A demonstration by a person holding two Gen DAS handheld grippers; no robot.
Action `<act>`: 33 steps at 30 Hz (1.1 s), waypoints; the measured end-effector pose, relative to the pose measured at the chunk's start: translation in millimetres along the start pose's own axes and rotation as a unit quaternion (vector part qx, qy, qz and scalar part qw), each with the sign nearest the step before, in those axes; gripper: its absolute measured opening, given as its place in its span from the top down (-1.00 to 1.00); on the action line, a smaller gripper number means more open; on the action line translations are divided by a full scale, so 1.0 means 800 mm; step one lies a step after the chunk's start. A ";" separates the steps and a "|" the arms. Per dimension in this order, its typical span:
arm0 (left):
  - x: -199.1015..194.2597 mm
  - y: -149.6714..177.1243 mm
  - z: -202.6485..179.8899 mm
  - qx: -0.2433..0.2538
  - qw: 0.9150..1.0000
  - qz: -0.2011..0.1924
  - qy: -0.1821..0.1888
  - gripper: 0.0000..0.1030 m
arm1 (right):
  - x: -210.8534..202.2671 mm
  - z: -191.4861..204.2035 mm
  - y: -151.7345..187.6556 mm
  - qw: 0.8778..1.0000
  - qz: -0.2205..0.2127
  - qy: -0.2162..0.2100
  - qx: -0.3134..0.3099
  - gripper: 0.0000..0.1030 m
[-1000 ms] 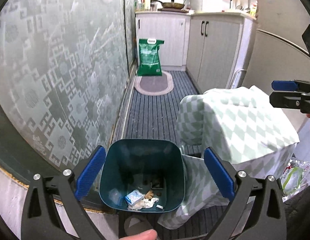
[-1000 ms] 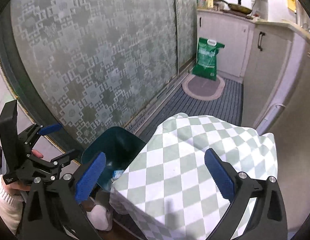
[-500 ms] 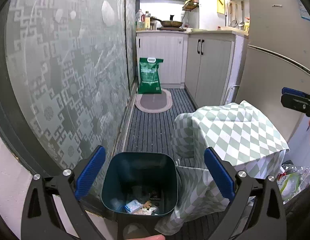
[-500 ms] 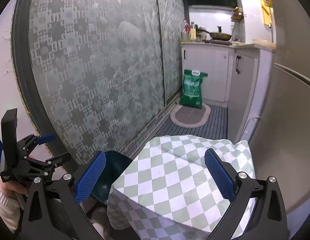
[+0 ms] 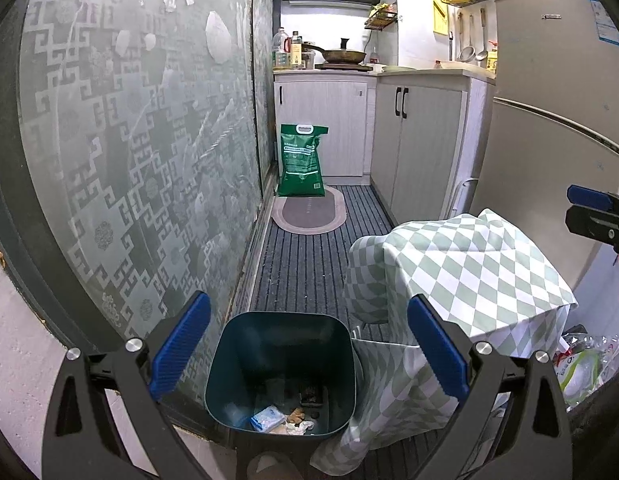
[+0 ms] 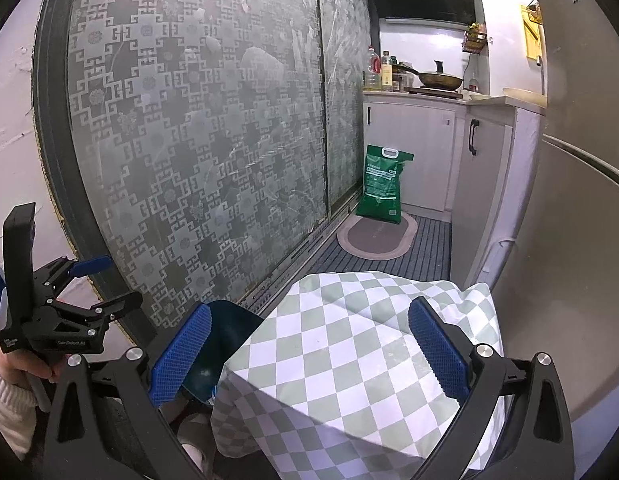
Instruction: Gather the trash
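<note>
A dark teal trash bin [image 5: 281, 364] stands on the floor by the frosted sliding door. Inside it lie a blue packet [image 5: 267, 417], crumpled white paper [image 5: 301, 427] and brown scraps. My left gripper [image 5: 307, 352] is open and empty, held above the bin. My right gripper [image 6: 309, 350] is open and empty above a small table under a green-white checked cloth [image 6: 349, 368]. The bin's edge [image 6: 225, 340] shows left of the cloth. The left gripper also shows at the left of the right wrist view [image 6: 99, 282], the right gripper's fingers at the right of the left wrist view [image 5: 593, 216].
The patterned glass door [image 5: 129, 160] runs along the left. A fridge [image 5: 549, 140] stands right, cabinets [image 5: 421, 152] behind. A green sack [image 5: 301, 164] and oval mat [image 5: 309, 210] lie at the far end. Plastic bags [image 5: 581, 364] sit by the table.
Both grippers have risen and pulled back, so the bin and the checked table look smaller and lower. More of the kitchen has come into view. Jaws stay open.
</note>
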State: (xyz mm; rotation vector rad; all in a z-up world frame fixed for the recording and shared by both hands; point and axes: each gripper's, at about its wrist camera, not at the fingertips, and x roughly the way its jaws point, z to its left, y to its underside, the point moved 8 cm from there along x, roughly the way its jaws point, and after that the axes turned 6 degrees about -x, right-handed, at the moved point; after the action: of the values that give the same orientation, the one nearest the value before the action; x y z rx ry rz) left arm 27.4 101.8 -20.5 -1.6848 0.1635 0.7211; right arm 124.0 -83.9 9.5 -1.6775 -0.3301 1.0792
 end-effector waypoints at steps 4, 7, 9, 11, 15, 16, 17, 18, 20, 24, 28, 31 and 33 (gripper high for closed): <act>-0.001 -0.001 0.001 -0.001 1.000 -0.001 0.000 -0.94 | -0.001 0.000 -0.001 1.000 -0.002 -0.001 0.002 -0.94; 0.000 -0.001 0.002 -0.003 1.000 -0.001 0.002 -0.94 | -0.001 0.002 -0.002 1.000 -0.005 -0.002 0.003 -0.94; 0.000 -0.001 0.002 -0.005 1.000 0.000 0.002 -0.94 | 0.000 0.004 -0.002 1.000 -0.006 -0.003 0.003 -0.94; 0.000 -0.001 0.001 -0.005 1.000 0.000 0.001 -0.94 | -0.001 0.004 -0.002 1.000 -0.006 -0.004 0.003 -0.94; 0.000 -0.001 0.002 -0.004 1.000 0.001 0.004 -0.94 | -0.001 0.004 -0.002 1.000 -0.005 -0.005 0.006 -0.94; -0.001 -0.001 0.002 -0.004 1.000 0.000 0.004 -0.94 | -0.002 0.004 -0.002 1.000 -0.005 -0.006 0.006 -0.94; 0.000 -0.001 0.002 -0.004 1.000 0.000 0.003 -0.94 | -0.003 0.005 -0.002 1.000 -0.005 -0.007 0.007 -0.94; 0.000 -0.001 0.002 -0.003 1.000 0.000 0.003 -0.94 | -0.003 0.005 -0.002 1.000 -0.005 -0.007 0.007 -0.94; 0.000 -0.001 0.002 -0.004 1.000 0.000 0.004 -0.94 | -0.004 0.006 -0.002 1.000 -0.006 -0.008 0.007 -0.94; 0.000 -0.001 0.002 -0.004 1.000 0.001 0.005 -0.94 | -0.004 0.006 -0.002 1.000 -0.006 -0.008 0.007 -0.94; 0.000 -0.001 0.001 -0.004 1.000 0.001 0.005 -0.94 | -0.004 0.007 -0.001 1.000 -0.005 -0.008 0.007 -0.94; 0.000 -0.001 0.002 -0.003 1.000 0.001 0.005 -0.94 | -0.005 0.007 -0.002 1.000 -0.006 -0.008 0.007 -0.94; -0.001 -0.001 0.001 -0.003 1.000 0.001 0.004 -0.94 | -0.004 0.007 -0.002 1.000 -0.006 -0.008 0.008 -0.94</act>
State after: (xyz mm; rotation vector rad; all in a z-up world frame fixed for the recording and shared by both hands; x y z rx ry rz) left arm 27.2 102.9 -19.4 -1.6938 0.1690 0.7163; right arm 118.0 -82.1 12.0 -1.6508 -0.3408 1.0836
